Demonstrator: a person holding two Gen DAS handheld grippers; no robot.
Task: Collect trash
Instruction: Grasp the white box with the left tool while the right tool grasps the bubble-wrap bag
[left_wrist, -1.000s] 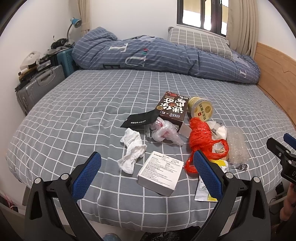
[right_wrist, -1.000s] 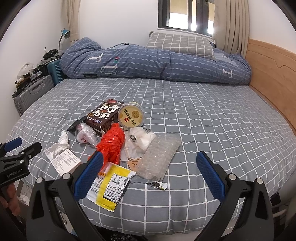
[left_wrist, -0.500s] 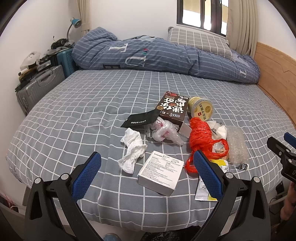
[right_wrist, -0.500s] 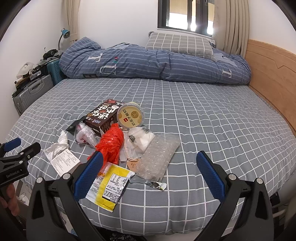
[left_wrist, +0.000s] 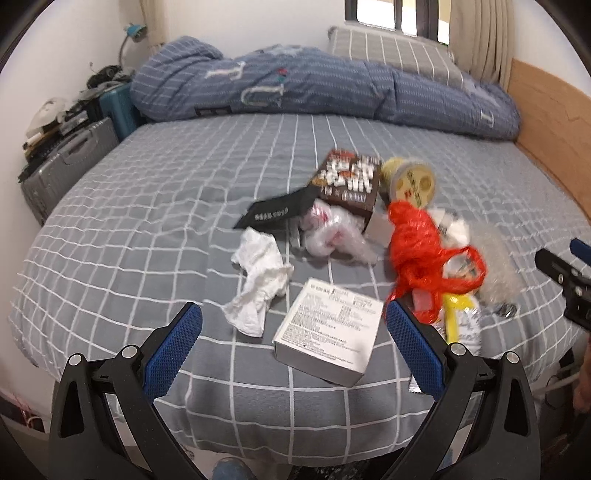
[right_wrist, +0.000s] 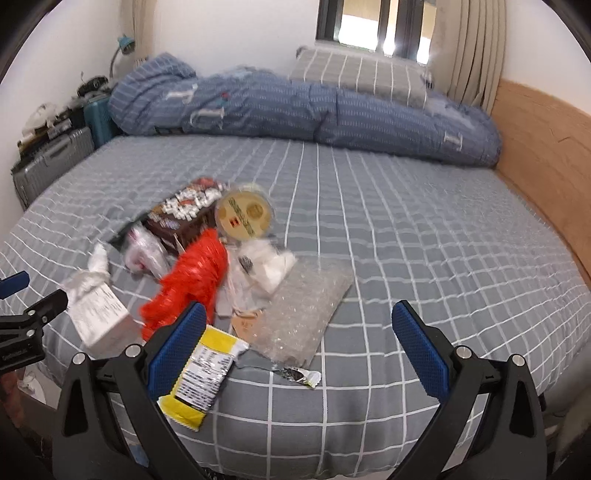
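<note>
A heap of trash lies on the grey checked bed (left_wrist: 129, 229). In it are a white carton (left_wrist: 328, 326), crumpled tissue (left_wrist: 258, 280), a red plastic bag (left_wrist: 421, 251), a brown snack box (left_wrist: 349, 184), a round yellow-lidded tub (left_wrist: 410, 182), bubble wrap (right_wrist: 301, 314) and a yellow wrapper (right_wrist: 201, 376). My left gripper (left_wrist: 293, 341) hangs open just short of the white carton and holds nothing. The right gripper (right_wrist: 299, 345) stands open over the bed's near edge, with the bubble wrap between its fingers' lines, empty.
A rolled blue duvet (left_wrist: 314, 88) and a checked pillow (left_wrist: 391, 55) lie at the far side. Wooden bed frame (right_wrist: 546, 147) runs along the right. Suitcases (left_wrist: 66, 166) with clutter stand at the left wall. The bed (right_wrist: 424, 229) right of the heap is bare.
Both grippers have moved forward and closer to the trash heap; the views are motion-blurred. Nothing has been picked up, and both stay open.
</note>
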